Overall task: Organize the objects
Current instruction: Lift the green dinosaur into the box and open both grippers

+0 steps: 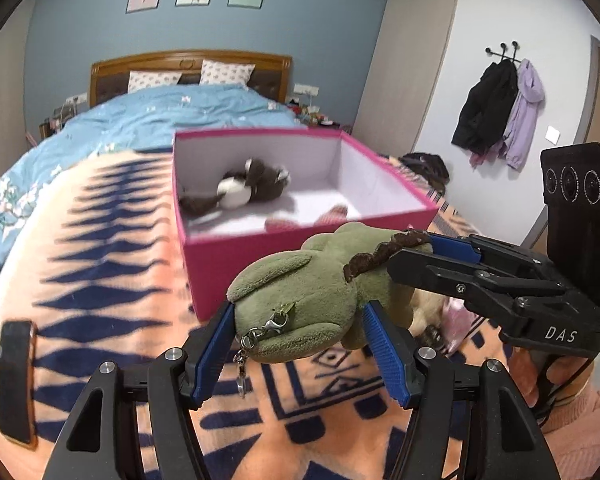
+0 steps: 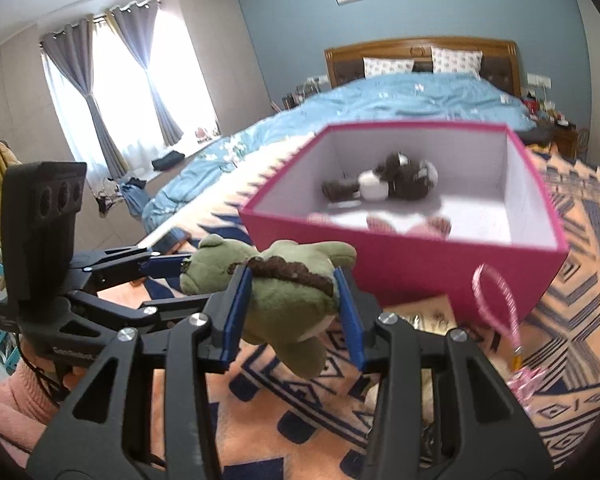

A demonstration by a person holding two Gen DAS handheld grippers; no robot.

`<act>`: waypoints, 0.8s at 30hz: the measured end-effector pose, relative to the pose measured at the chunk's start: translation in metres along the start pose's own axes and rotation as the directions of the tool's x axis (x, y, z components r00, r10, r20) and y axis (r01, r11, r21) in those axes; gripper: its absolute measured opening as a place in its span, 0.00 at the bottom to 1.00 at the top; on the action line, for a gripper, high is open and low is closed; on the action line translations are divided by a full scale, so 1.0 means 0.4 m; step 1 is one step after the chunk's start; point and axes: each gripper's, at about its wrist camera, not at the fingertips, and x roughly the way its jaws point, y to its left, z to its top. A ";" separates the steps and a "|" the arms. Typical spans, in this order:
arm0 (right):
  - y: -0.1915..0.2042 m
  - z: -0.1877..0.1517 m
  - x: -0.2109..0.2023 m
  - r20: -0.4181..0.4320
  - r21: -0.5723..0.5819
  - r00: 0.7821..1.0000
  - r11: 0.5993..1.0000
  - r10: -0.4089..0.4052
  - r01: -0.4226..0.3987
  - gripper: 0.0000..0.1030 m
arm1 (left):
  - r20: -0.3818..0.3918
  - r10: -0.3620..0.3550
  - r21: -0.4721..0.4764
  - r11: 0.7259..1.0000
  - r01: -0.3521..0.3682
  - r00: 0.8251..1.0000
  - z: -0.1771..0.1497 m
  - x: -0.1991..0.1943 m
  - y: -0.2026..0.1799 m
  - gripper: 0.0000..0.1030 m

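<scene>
A green plush crocodile (image 1: 312, 280) with a brown back ridge and a metal clasp hangs in the air just before the pink box (image 1: 228, 272). My left gripper (image 1: 300, 308) is shut on its head end. My right gripper (image 1: 416, 254) comes in from the right and is shut on its ridged back. In the right wrist view the crocodile (image 2: 284, 304) sits between my right gripper's (image 2: 292, 276) blue pads, and the left gripper (image 2: 194, 280) pinches the head from the left. The box (image 2: 400, 272) holds a brown-and-white plush (image 2: 392, 184).
The box stands on an orange-and-navy patterned blanket (image 1: 112, 280) over a bed with a blue duvet (image 1: 180, 112). A dark phone (image 1: 16, 380) lies at the left. A pink loop keychain (image 2: 496, 300) and a beige plush (image 1: 428, 308) lie near the box. Something pink-striped (image 1: 336, 214) lies inside.
</scene>
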 end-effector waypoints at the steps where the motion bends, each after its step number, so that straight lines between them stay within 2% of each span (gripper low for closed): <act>1: 0.000 0.008 -0.008 0.010 -0.002 1.000 1.000 0.002 -0.002 0.45 | 0.012 0.001 0.005 1.000 -0.002 1.000 0.009 -0.005 -0.003 0.64; 6: 0.000 0.063 -0.044 0.068 -0.022 0.998 1.000 0.000 0.001 0.45 | 0.082 0.008 0.036 0.999 -0.011 0.997 0.078 -0.027 -0.017 0.64; 11: -0.013 0.132 -0.051 0.118 -0.042 0.993 0.999 -0.010 0.015 0.45 | 0.113 0.011 0.037 0.999 -0.015 0.994 0.140 -0.013 -0.009 0.66; 13: -0.021 0.155 -0.044 0.127 -0.048 0.992 0.999 -0.011 0.017 0.45 | 0.106 0.002 0.012 1.000 -0.004 0.994 0.169 0.009 0.009 0.66; 19: -0.070 0.227 0.002 0.134 -0.035 0.991 0.999 0.003 0.002 0.45 | 0.105 0.028 -0.007 1.000 -0.027 0.994 0.222 0.067 0.042 0.66; 24: -0.112 0.259 0.066 0.102 -0.005 0.995 1.000 -0.008 0.009 0.45 | 0.069 0.046 -0.018 0.999 -0.045 0.997 0.248 0.136 0.079 0.66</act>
